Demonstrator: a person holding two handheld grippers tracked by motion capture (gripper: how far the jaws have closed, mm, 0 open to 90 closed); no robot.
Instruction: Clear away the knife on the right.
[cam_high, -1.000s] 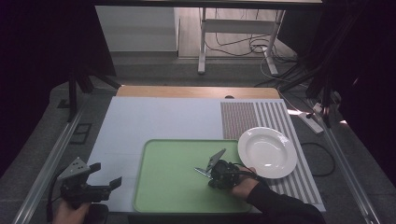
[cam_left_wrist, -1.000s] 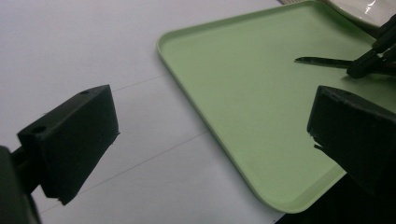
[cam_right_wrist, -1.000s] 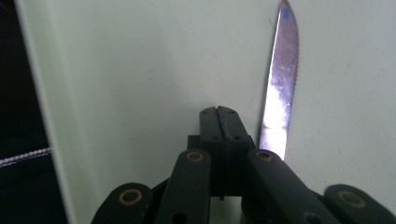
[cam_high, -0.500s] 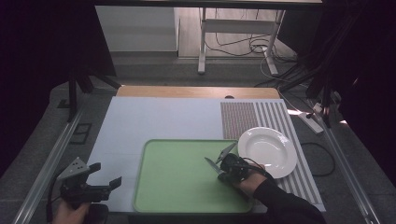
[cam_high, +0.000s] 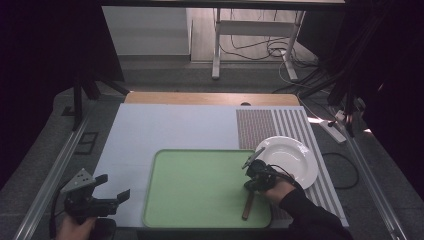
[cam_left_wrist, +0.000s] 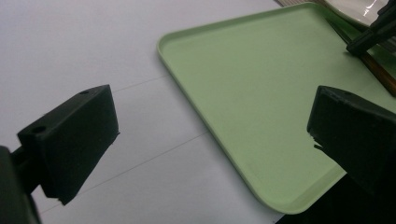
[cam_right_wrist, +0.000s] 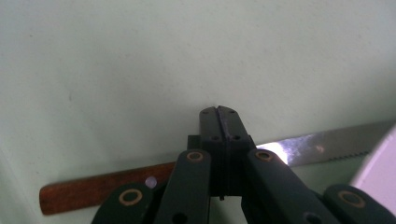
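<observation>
From above, the right gripper (cam_high: 256, 176) has shifted toward the plate (cam_high: 290, 159) at the green tray's (cam_high: 200, 185) right edge, so a knife (cam_high: 248, 205) now lies on the tray below it; the left gripper (cam_high: 95, 197) stays off the tray over the tabletop (cam_high: 165, 125). Its own camera shows fingers (cam_left_wrist: 70, 140) released, wide apart. The right camera shows fingers (cam_right_wrist: 223, 122) clenched together, apparently empty, over the knife's wooden handle and blade.

Table (cam_high: 165, 127) covered by a pale blue-white mat; striped and dotted panel (cam_high: 272, 125) set at its far right. Green tray (cam_high: 200, 185) laid at the near centre. White plate (cam_high: 292, 160) placed just beside the tray's right edge, on the patterned panel.
</observation>
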